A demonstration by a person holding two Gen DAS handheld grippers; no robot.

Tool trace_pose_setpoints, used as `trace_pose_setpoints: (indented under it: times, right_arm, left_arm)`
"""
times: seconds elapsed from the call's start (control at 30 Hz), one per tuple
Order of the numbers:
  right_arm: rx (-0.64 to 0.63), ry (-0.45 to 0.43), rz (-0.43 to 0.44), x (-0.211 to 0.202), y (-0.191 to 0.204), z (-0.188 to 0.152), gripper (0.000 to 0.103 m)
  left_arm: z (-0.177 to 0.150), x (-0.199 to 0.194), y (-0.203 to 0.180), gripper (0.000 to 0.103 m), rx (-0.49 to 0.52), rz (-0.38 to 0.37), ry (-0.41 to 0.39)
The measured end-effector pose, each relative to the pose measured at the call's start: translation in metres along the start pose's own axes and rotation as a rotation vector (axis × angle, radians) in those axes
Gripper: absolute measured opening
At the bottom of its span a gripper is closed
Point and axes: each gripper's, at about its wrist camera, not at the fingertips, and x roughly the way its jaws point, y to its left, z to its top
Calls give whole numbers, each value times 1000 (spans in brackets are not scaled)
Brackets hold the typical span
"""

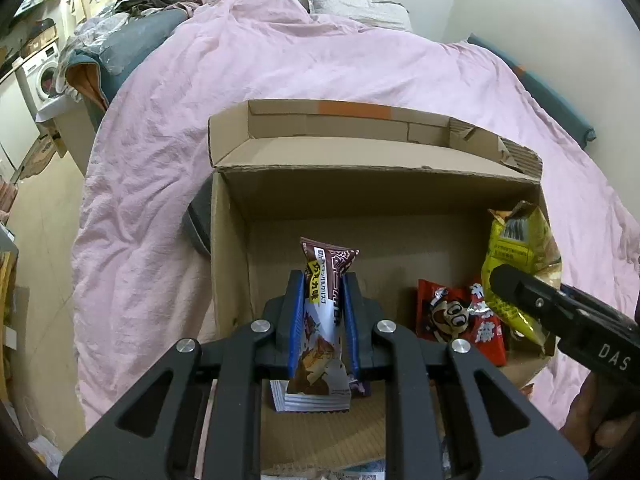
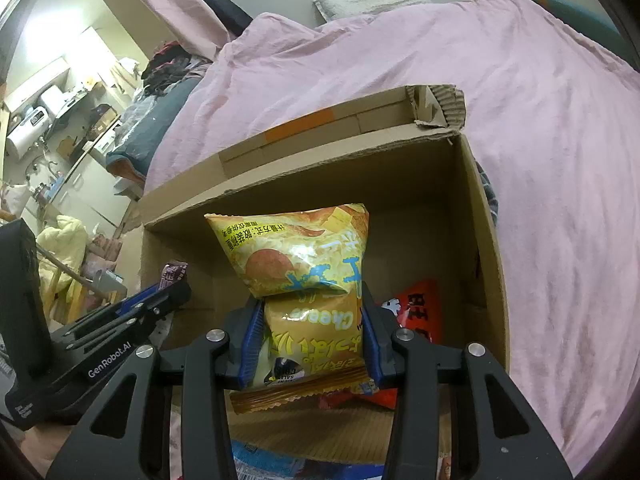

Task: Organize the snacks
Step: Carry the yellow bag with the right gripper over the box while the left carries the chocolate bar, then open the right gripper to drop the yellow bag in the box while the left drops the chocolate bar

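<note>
A brown chocolate snack bar [image 1: 322, 312] stands clamped between the blue pads of the left gripper [image 1: 322, 280], held over the open cardboard box [image 1: 232, 264] near its left wall, while the right gripper [image 2: 310, 308] is closed around the lower half of a yellow chip bag [image 2: 298, 256] above the box's right side. Both packets hang above the box floor, neither yet set down. One red snack packet [image 1: 460, 320] already lies on the bottom, near the right wall. The box sits on a bed covered by a pink quilt [image 1: 280, 60], its far flap folded back toward the pillow [image 1: 356, 8].

By this evidence the sorting looks to be in its middle: one packet is stowed, two are in the grippers and about to go in, and more wrappers, blurred and partly hidden under the grippers at the near edge of the box, appear to be waiting. Counted: one chocolate bar, one chip bag, one red packet, one box; the near-edge wrappers cannot be counted. A cluttered room with a washing machine [image 1: 42, 74] lies beyond the bed's left edge
</note>
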Motion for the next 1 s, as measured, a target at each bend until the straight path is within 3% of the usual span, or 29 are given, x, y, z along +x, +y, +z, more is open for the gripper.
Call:
trace_pose_setpoints:
  times: [0.43, 0.63, 0.67, 0.73, 0.83, 0.9, 1.0]
  right_arm:
    - [53, 19, -18, 4, -12, 1, 47]
    - [81, 3, 51, -3, -16, 4, 52]
    - [81, -5, 58, -5, -16, 5, 55]
    - [79, -31, 69, -10, -15, 6, 70]
    - [84, -60, 75, -16, -14, 7, 83]
    - [92, -67, 72, -18, -16, 8, 84]
    - [111, -58, 73, -16, -19, 9, 84]
  left_arm:
    - [-2, 2, -6, 16, 28, -8, 6]
    - [-3, 0, -9, 19, 42, -16, 12]
    - [-3, -1, -9, 23, 40, -20, 9]
    - [-3, -4, -9, 50, 35, -19, -9]
    - [-2, -12, -10, 71, 28, -12, -52]
    - [-1, -15, -10, 79, 30, 6, -71]
    - [0, -16, -8, 80, 29, 8, -77]
